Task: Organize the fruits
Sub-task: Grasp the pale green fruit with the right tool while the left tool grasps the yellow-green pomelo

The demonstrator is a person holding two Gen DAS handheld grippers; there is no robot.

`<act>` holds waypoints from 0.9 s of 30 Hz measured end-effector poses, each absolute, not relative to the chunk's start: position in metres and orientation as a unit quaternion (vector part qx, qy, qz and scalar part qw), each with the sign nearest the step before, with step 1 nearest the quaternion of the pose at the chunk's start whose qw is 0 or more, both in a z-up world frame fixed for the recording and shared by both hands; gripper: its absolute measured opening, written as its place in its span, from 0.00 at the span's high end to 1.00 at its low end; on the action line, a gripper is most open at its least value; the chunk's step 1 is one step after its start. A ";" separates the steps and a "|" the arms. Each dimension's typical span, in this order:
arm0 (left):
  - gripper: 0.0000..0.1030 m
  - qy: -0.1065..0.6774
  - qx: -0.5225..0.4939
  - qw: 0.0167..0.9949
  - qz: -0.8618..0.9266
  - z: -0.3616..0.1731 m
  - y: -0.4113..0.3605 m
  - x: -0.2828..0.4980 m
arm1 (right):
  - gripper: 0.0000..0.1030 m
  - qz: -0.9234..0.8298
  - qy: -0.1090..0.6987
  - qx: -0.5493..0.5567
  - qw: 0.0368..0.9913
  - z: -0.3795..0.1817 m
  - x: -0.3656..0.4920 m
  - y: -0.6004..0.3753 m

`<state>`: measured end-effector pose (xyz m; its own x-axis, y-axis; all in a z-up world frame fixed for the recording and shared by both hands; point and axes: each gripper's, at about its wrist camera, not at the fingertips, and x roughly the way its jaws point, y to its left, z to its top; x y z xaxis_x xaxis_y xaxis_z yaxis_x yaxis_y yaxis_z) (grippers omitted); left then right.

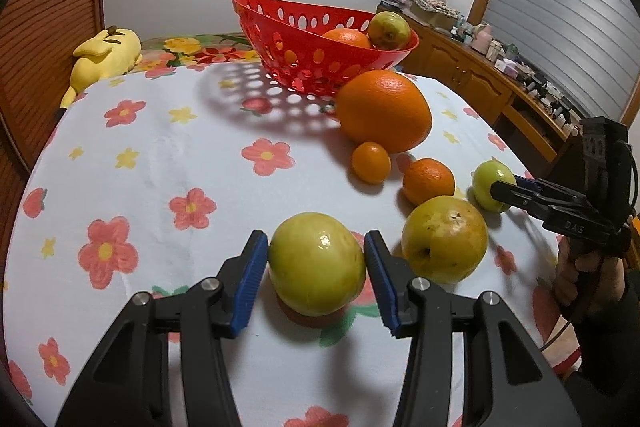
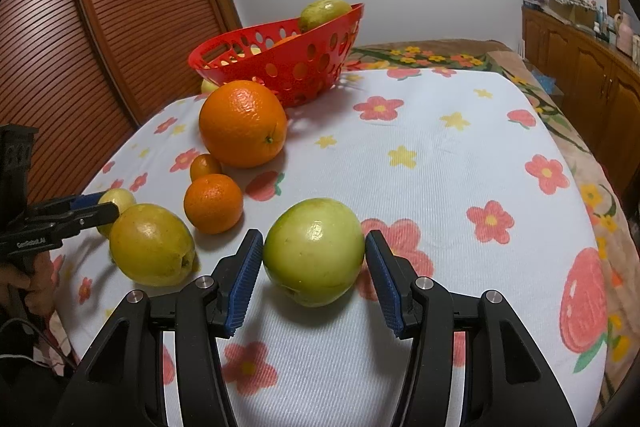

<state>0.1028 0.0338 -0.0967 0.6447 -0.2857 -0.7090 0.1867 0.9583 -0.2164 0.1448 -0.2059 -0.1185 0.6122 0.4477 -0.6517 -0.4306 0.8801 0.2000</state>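
Left gripper (image 1: 316, 277): your blue pads (image 1: 252, 279) clamp a yellow-green apple (image 1: 316, 269) from both sides; the fruit sits on the floral tablecloth (image 1: 160, 155), dead centre between the jaws.

Right gripper (image 2: 314, 277): its pads (image 2: 244, 279) press on a pale green apple (image 2: 314, 251), likewise resting on the cloth.

Loose fruit, left wrist view: a russet-marked yellow apple (image 1: 444, 239) at 3 o'clock of your left-hand apple, just beside it; a small orange (image 1: 428, 181) at 1 o'clock; a tiny orange citrus (image 1: 371, 163) at 12 o'clock; a large orange (image 1: 384, 111) beyond, touching the tiny one.

Red perforated basket (image 1: 280, 39): far end of the table at 12 o'clock, tilted, holding an orange (image 1: 346, 38) and a green apple (image 1: 389, 30).

Yellow plush toy (image 1: 104, 57): at 10 o'clock, off the cloth's far left corner.
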 end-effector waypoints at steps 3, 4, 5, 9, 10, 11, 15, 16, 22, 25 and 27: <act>0.52 0.401 -0.059 0.905 -0.128 -0.098 0.033 0.103 | 0.48 0.245 0.366 0.012 0.898 -0.118 0.145 -0.206; 0.52 0.400 -0.059 0.906 -0.127 -0.098 0.033 0.103 | 0.48 0.245 0.366 0.012 0.898 -0.119 0.145 -0.206; 0.52 0.400 -0.058 0.906 -0.127 -0.098 0.032 0.104 | 0.48 0.244 0.366 0.012 0.898 -0.119 0.144 -0.205; 0.47 0.406 -0.056 0.903 -0.127 -0.103 0.030 0.106 | 0.48 0.244 0.366 0.011 0.898 -0.118 0.144 -0.206; 0.47 0.407 -0.058 0.902 -0.130 -0.104 0.030 0.107 | 0.48 0.244 0.365 0.010 0.899 -0.118 0.144 -0.206; 0.47 0.409 -0.059 0.901 -0.133 -0.105 0.029 0.108 | 0.48 0.244 0.365 0.009 0.899 -0.118 0.144 -0.206; 0.52 0.407 -0.049 0.902 -0.138 -0.107 0.024 0.109 | 0.48 0.247 0.363 0.006 0.898 -0.116 0.145 -0.206; 0.53 0.407 -0.048 0.902 -0.137 -0.107 0.024 0.111 | 0.48 0.248 0.361 0.004 0.899 -0.113 0.145 -0.207; 0.53 0.395 -0.058 0.907 -0.137 -0.096 0.033 0.125 | 0.48 0.263 0.334 -0.016 0.905 -0.080 0.150 -0.204; 0.53 0.381 -0.059 0.912 -0.137 -0.081 0.037 0.137 | 0.48 0.269 0.324 -0.024 0.907 -0.063 0.159 -0.201; 0.53 0.369 -0.055 0.918 -0.135 -0.068 0.038 0.147 | 0.48 0.273 0.319 -0.027 0.907 -0.055 0.167 -0.199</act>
